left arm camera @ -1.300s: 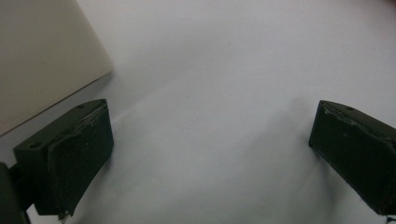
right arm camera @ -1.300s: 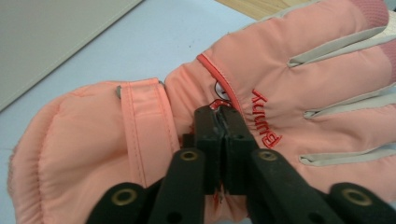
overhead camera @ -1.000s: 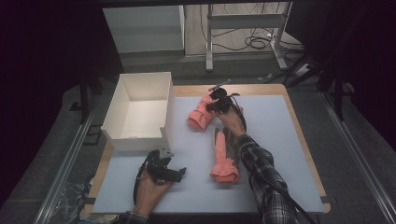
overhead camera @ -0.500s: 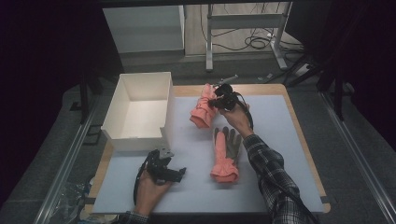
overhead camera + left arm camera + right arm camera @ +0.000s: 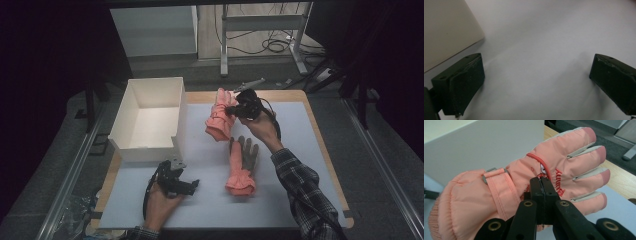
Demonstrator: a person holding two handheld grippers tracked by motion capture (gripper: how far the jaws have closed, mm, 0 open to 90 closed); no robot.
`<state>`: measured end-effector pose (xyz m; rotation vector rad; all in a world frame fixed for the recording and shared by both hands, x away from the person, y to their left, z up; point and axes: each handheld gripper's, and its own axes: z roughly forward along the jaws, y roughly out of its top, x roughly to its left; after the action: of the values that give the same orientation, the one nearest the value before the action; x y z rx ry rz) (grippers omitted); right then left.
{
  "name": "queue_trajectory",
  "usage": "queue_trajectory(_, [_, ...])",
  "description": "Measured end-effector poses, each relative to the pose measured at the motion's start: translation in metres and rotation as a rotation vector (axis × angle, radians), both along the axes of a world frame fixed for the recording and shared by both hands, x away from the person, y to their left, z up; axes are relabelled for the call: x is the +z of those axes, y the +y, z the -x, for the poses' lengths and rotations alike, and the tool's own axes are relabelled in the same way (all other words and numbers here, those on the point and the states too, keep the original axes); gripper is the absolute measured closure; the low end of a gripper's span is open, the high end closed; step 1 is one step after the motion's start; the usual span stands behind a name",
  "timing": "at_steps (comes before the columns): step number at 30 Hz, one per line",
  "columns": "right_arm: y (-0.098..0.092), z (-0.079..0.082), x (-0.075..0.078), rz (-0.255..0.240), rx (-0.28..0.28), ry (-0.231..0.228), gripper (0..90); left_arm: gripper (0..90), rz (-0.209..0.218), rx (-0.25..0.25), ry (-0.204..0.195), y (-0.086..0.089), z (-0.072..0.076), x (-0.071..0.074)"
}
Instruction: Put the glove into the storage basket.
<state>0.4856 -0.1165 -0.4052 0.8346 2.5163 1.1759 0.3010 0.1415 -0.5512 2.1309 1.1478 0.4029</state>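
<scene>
The one bit of lettering sits on the back of the pink glove [image 5: 531, 182], a red embroidered word running along beside the knuckles just past the tip of the right tool [image 5: 543, 185]. It is seen upside down and partly covered by the closed jaws, so I cannot make out what it spells. The white box [image 5: 150, 117] and the other glove [image 5: 241, 167] lying on the surface [image 5: 300, 150] carry no text I can read.

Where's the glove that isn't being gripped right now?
In the high view, the free pink glove lies palm-up mid-table, nearer the person than the gripped glove and right of the white box.
</scene>
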Motion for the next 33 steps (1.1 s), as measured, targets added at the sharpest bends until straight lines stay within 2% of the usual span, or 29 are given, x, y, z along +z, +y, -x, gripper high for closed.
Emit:
queue_trajectory(2, [-0.001,0.004,0.003,-0.002,0.006,-0.002,89.7,0.0,-0.001,0.000,0.000,0.000,0.000,0.000])
queue_trajectory(3, [-0.005,0.013,0.008,-0.004,0.022,-0.009,89.7,0.0,0.000,0.000,0.000,0.000,0.000,0.000])
queue_trajectory(8, [-0.014,0.029,0.015,-0.007,0.044,-0.016,89.7,0.0,-0.001,0.000,0.001,0.000,0.000,0.000])
queue_trajectory(9, [-0.019,0.037,0.018,-0.006,0.050,-0.016,89.7,0.0,-0.003,-0.001,-0.001,0.000,0.000,0.000])
queue_trajectory(10, [-0.019,0.037,0.018,-0.006,0.050,-0.016,89.7,0.0,-0.003,-0.001,-0.001,0.000,0.000,0.000])
queue_trajectory(14, [-0.036,0.058,0.021,-0.010,0.071,-0.015,89.7,0.0,0.001,0.003,-0.002,0.000,0.000,0.000])
queue_trajectory(17, [-0.042,0.066,0.021,-0.010,0.077,-0.014,89.7,0.0,0.001,0.003,-0.002,0.000,0.000,0.000])
queue_trajectory(18, [-0.050,0.075,0.020,-0.014,0.088,-0.012,89.7,0.0,0.000,0.002,-0.002,0.000,0.000,0.000])
queue_trajectory(26, [-0.072,0.107,0.007,-0.002,0.121,0.007,89.7,0.0,0.001,0.002,-0.002,0.000,0.000,0.000])
queue_trajectory(33, [-0.079,0.116,-0.022,0.008,0.142,0.054,89.7,0.0,-0.002,0.001,-0.003,0.000,0.000,0.000])
